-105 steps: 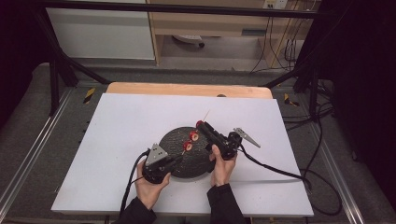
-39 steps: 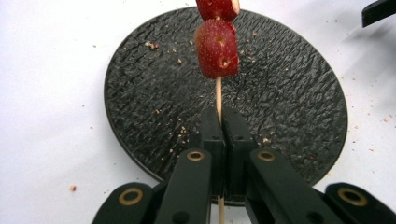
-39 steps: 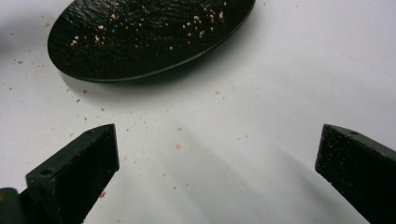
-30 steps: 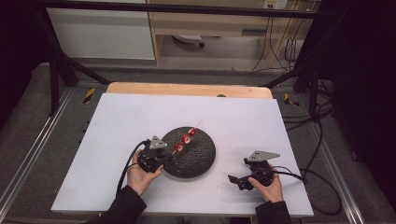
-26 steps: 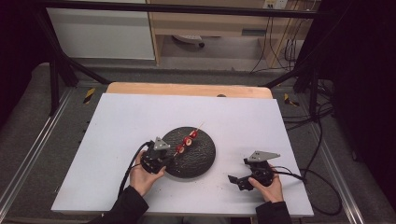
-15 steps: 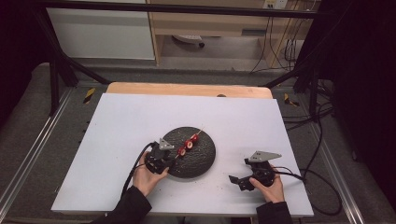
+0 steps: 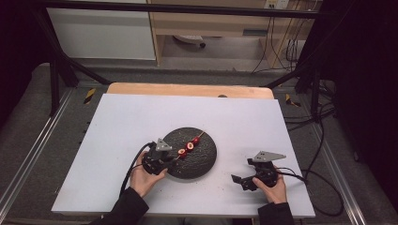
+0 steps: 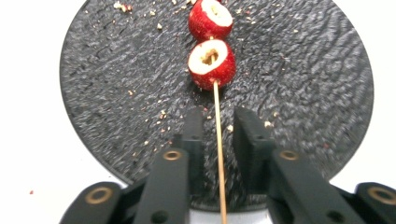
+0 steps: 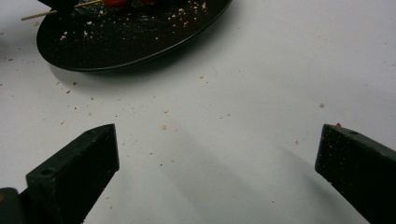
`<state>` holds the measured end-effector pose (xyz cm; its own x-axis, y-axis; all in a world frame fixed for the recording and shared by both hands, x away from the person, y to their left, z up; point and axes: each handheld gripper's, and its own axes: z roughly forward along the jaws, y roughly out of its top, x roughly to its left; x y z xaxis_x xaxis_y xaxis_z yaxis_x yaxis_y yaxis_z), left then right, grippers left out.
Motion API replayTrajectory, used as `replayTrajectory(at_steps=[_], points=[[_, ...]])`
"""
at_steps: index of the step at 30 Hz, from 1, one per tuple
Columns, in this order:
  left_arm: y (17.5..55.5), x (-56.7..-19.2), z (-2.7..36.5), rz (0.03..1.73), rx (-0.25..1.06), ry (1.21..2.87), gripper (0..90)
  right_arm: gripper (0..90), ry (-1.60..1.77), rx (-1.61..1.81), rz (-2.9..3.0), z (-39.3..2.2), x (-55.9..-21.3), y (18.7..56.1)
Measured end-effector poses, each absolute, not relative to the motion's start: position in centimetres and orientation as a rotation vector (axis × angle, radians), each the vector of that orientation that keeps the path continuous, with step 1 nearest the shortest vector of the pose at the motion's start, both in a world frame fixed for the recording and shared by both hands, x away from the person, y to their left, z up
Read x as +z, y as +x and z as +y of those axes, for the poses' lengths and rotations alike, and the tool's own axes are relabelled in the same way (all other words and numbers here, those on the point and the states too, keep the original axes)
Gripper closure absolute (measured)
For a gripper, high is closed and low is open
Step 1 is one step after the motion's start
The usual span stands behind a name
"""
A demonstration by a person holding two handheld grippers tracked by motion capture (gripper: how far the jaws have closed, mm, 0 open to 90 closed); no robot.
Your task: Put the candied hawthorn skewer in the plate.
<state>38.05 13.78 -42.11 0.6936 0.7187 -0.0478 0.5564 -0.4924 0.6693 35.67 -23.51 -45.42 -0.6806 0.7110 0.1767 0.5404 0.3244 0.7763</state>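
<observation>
- Two red fruit pieces [image 8: 210,63] sit up-frame on a skewer [image 8: 218,154] running lengthwise between our left gripper [image 8: 218,128] jaws, slightly apart.
- Our right gripper [image 9: 217,154], lower right, gapes wide.

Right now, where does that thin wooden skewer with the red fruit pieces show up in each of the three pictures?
High view: thin wooden skewer lies mid-frame, slanting across the round black textured plate.
Left gripper view: skewer runs up between the tongs.
Right gripper view: its bare end pokes out top left.
Shared landmark: the black plate.
</observation>
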Motion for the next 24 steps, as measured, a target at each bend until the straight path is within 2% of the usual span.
replayTrajectory(at_steps=[8, 11, 18, 24], points=[[37.4, -41.0, 16.4, 0.878, 0.289, 2.219, 45.2, 0.6, 1.167, 1.3, 2.373, -23.7, -45.3, 35.6], [37.1, -40.9, 17.6, 0.858, 0.285, 2.222, 37.9, 0.7, 1.162, 1.302, 2.372, -23.8, -45.2, 35.6], [36.6, -41.1, 20.7, 0.89, 0.302, 2.192, 16.9, 0.6, 1.168, 1.308, 2.366, -23.9, -45.2, 35.6], [35.6, -42.0, 23.4, 0.925, 0.332, 2.136, 6.8, 0.6, 1.167, 1.307, 2.36, -24.0, -45.2, 35.6]])
